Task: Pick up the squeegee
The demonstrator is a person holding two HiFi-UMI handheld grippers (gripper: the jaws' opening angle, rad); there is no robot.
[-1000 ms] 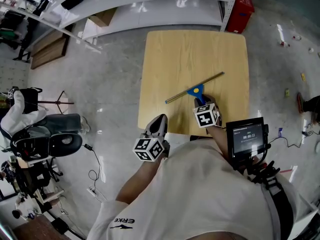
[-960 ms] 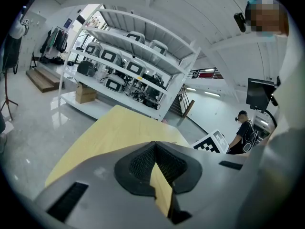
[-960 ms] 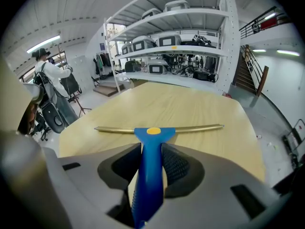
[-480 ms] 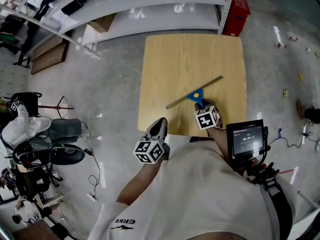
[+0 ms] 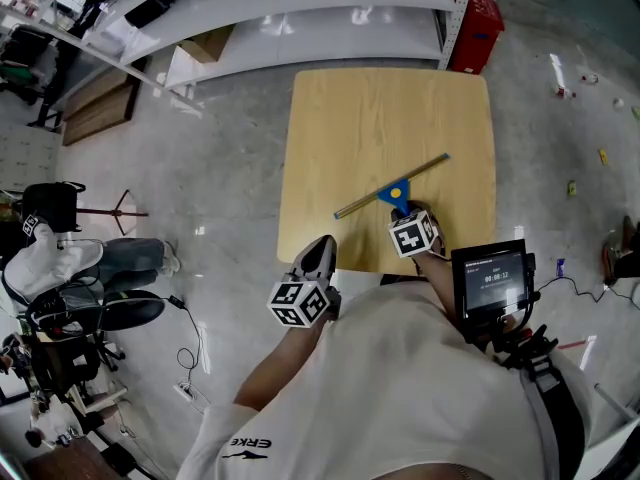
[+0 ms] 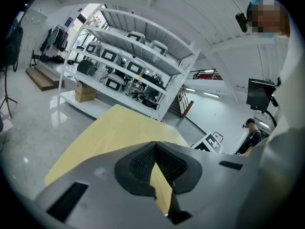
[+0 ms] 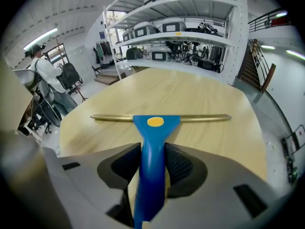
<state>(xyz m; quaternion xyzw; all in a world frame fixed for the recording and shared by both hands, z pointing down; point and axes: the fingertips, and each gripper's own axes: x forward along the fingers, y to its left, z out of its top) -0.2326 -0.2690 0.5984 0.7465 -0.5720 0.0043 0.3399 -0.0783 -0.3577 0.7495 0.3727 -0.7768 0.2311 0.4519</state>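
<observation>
The squeegee (image 5: 392, 191) lies flat on the wooden table (image 5: 380, 108), its brass blade running diagonally and its blue handle pointing toward me. My right gripper (image 5: 404, 211) is tilted steeply down over the handle's near end. In the right gripper view the blue handle (image 7: 153, 132) runs between the two dark pads, and the jaws stand open around it. The blade (image 7: 200, 118) lies crosswise ahead. My left gripper (image 5: 318, 252) hovers at the table's near left edge, shut and empty, with its tips meeting (image 6: 155, 149).
White shelving (image 5: 300, 28) with equipment stands beyond the table, and a red crate (image 5: 476, 20) sits at its right end. A black chair and gear (image 5: 90, 288) stand on the floor at left. A small screen (image 5: 490, 278) hangs at my right side.
My right gripper has sunk slightly over the squeegee's handle. The squeegee and the left gripper have stayed where they were.
</observation>
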